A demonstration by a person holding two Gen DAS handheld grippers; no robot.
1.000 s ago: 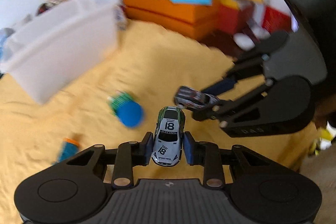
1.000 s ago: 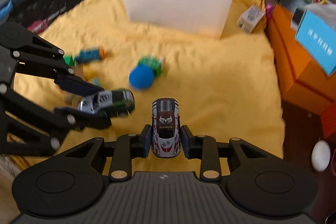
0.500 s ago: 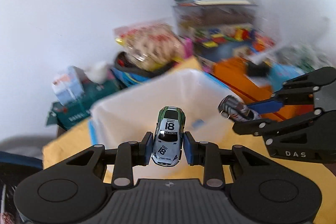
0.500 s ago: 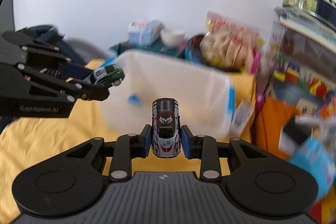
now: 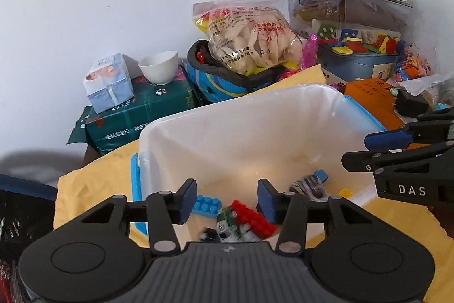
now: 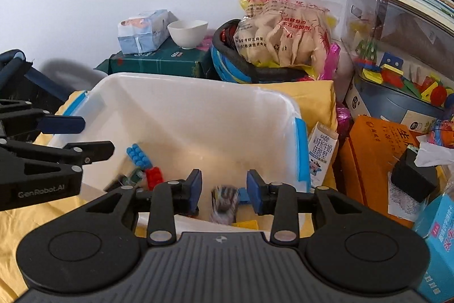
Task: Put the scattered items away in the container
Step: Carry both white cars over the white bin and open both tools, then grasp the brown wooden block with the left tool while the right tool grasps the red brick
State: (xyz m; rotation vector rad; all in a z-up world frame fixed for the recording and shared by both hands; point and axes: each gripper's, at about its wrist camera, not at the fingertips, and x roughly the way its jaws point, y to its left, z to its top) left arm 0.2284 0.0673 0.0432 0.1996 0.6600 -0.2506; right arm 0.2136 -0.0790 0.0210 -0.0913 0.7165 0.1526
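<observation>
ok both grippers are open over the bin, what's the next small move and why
Probably lift both away from the white bin. The left gripper and right gripper are open and empty; the green car and dark car are inside it.

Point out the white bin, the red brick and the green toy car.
white bin [image 5: 227, 115], left wrist view, far rim.
red brick [image 5: 254, 217], left wrist view, studded top.
green toy car [image 5: 226, 225], left wrist view, roof.

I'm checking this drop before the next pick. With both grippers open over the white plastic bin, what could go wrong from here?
1. The left gripper and right gripper hover close together; pulling out carelessly could knock their fingers.
2. The blurred grey toy car seems to be falling still; it might bounce toward the white plastic bin wall.
3. Low fingers could catch the bin's rim.
</observation>
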